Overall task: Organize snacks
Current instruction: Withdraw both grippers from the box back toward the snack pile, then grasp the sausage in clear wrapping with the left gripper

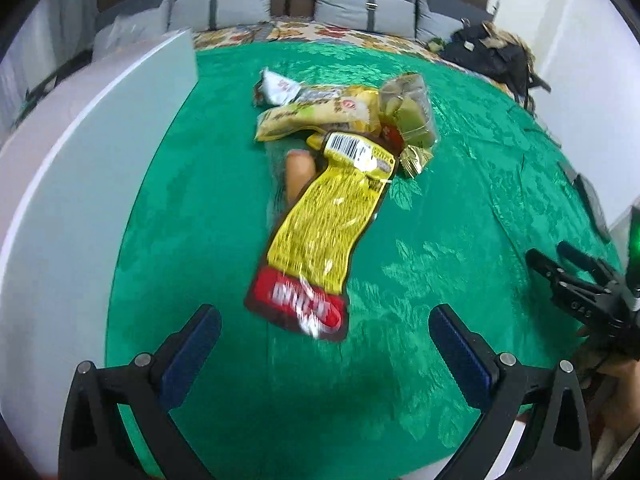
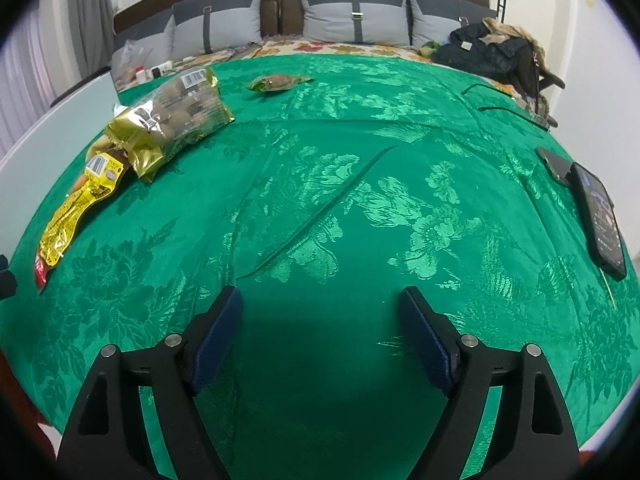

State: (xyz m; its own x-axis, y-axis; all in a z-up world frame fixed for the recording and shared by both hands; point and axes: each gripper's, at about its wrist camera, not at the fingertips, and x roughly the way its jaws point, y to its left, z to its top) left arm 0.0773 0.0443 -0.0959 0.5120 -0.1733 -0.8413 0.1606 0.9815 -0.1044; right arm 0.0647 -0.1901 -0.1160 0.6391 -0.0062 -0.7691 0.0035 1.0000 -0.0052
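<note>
Green bedspread (image 2: pixel 360 208), snacks piled near the white board (image 1: pixel 80 184). Left claw (image 1: pixel 324 344) gapes wide over the yellow packet (image 1: pixel 328 220); right claw (image 2: pixel 320 336) wide, empty. I'd pinch its red end squarely.

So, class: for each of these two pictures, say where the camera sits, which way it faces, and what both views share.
Left wrist: on the left gripper, looking down at the long yellow packet in the snack pile; right gripper and a hand show.
Right wrist: on the open right gripper, over bare green cloth; phones at right.
Shared: packet, cloth, pillows.
</note>
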